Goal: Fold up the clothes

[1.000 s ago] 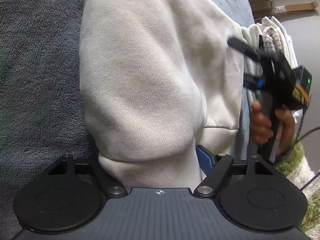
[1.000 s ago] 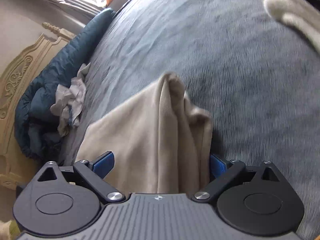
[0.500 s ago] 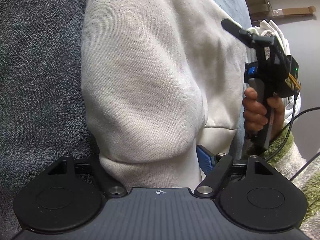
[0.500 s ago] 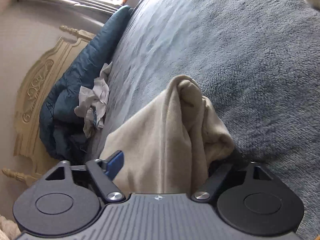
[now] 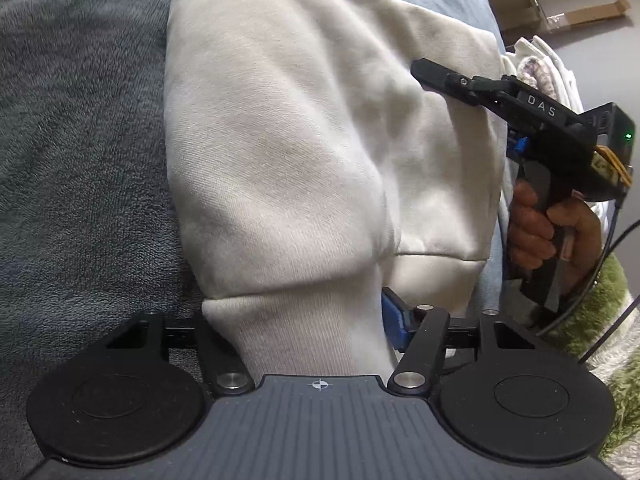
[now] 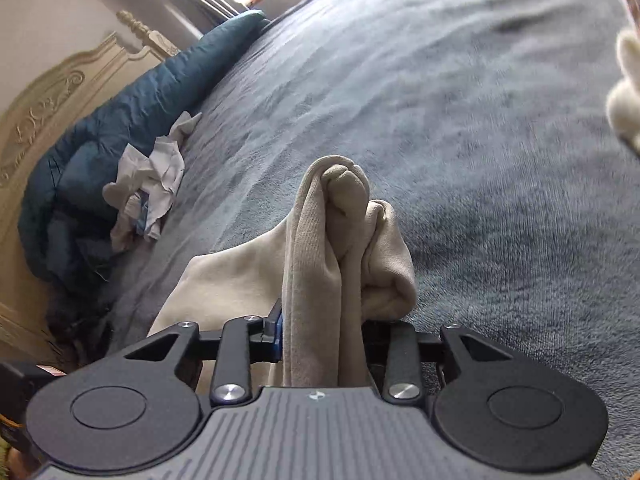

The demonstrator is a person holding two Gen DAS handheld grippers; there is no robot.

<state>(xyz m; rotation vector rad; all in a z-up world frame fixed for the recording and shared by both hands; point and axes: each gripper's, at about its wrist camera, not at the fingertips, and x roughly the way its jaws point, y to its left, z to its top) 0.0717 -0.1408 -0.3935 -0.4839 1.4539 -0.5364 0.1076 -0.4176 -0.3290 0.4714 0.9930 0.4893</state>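
A cream sweatshirt (image 5: 288, 140) lies on the grey-blue blanket (image 5: 80, 160). Its ribbed cuff (image 5: 304, 332) sits between the jaws of my left gripper (image 5: 296, 328), which are closing. The blue right pad (image 5: 394, 324) presses the cuff and the left finger is hidden behind the fabric. In the right wrist view, my right gripper (image 6: 320, 332) is closing on a bunched fold of beige fabric (image 6: 340, 232), pinched upright above the blanket (image 6: 480, 160). I cannot tell whether this fold belongs to the same garment. The right gripper (image 5: 520, 120) also shows at the sweatshirt's right edge, held by a hand (image 5: 536, 224).
A dark blue quilt (image 6: 120, 120) and a crumpled white cloth (image 6: 152, 184) lie along a carved headboard (image 6: 40, 120). Folded white clothes (image 5: 548, 64) are stacked beyond the right gripper. A green fluffy sleeve (image 5: 592, 320) is at the right. Cardboard (image 5: 580, 12) lies on the floor.
The right jaws have closed from wide apart onto the beige fabric, bunching it into a narrow fold, and the gripper has risen and rolled. The left jaws have narrowed on the cuff.
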